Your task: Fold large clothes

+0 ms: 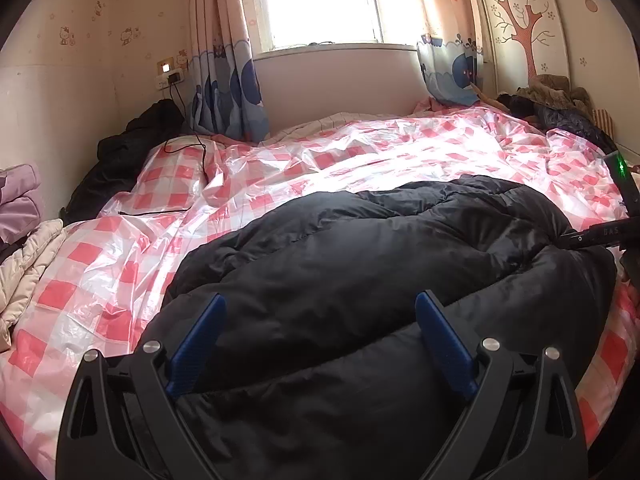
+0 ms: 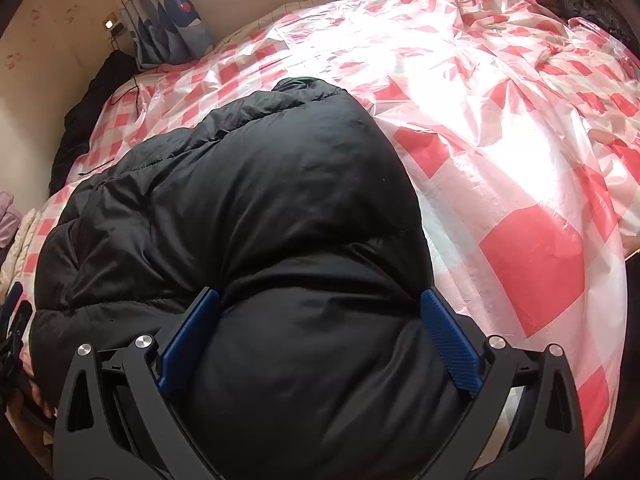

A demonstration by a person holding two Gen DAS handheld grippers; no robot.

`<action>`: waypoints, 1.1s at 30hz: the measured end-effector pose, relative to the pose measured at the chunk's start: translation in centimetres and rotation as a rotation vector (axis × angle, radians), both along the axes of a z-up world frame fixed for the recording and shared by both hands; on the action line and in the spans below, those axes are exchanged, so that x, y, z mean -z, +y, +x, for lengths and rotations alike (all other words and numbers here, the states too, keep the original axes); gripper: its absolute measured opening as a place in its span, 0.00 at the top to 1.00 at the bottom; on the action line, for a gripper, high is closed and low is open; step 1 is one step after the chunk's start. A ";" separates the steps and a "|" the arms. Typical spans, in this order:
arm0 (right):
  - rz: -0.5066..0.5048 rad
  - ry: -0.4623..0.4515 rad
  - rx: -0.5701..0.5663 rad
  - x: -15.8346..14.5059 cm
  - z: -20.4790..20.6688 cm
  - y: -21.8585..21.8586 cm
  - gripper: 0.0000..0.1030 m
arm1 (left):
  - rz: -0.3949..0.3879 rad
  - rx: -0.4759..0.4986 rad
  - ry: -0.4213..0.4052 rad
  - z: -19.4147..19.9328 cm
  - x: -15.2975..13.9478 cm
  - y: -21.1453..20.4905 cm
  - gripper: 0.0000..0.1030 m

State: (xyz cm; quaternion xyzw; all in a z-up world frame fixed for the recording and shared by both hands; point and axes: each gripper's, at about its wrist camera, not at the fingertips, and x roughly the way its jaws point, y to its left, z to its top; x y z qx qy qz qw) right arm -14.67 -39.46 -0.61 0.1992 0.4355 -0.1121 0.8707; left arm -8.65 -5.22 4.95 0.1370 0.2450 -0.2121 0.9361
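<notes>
On the bed, a puffy black coat (image 1: 360, 264) lies in a folded bundle on a shiny pink-checked sheet (image 1: 120, 280). The left gripper (image 1: 320, 308) is wide open over the coat and holds nothing. The right gripper (image 2: 320, 300) is wide open too, with the coat bulging up between its blue fingers (image 2: 448, 340), but no pinch. The coat looks springy, so it could pop open again. The sheet looks slippery, so a push could slide the whole bundle.
</notes>
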 end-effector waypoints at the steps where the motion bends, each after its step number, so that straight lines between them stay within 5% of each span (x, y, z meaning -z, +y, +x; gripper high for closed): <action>1: 0.000 -0.002 0.000 0.0 -0.1 0.0 0.07 | 0.000 0.000 0.000 0.0 0.0 0.0 0.11; 5: -0.062 -0.055 0.011 -1.4 -0.6 0.4 0.07 | 0.003 0.008 -0.007 -0.1 0.0 0.1 0.11; 9: -0.194 -0.278 -0.148 -5.5 -2.1 5.8 0.07 | -0.091 0.028 0.074 0.0 -0.7 2.5 0.11; 12: -0.293 -0.338 -0.351 -6.2 -3.7 13.0 0.07 | -0.308 -0.029 0.180 0.1 -2.3 7.1 0.11; 17: -0.432 -0.251 -0.683 -2.7 -4.6 23.5 0.07 | -0.784 -0.130 0.503 -1.5 -0.2 16.7 0.07; 22: -0.385 -0.238 -0.666 -2.6 -3.6 25.0 0.07 | -0.991 -0.169 0.674 -4.2 4.3 19.3 0.07; 29: -0.456 -0.222 -0.736 -3.4 -4.2 26.7 0.07 | -1.144 -0.239 0.835 -2.8 9.2 17.7 0.07; 33: -0.343 -0.204 -0.669 -3.6 -3.8 24.5 0.07 | -1.117 -0.315 0.823 -1.9 10.2 16.6 0.07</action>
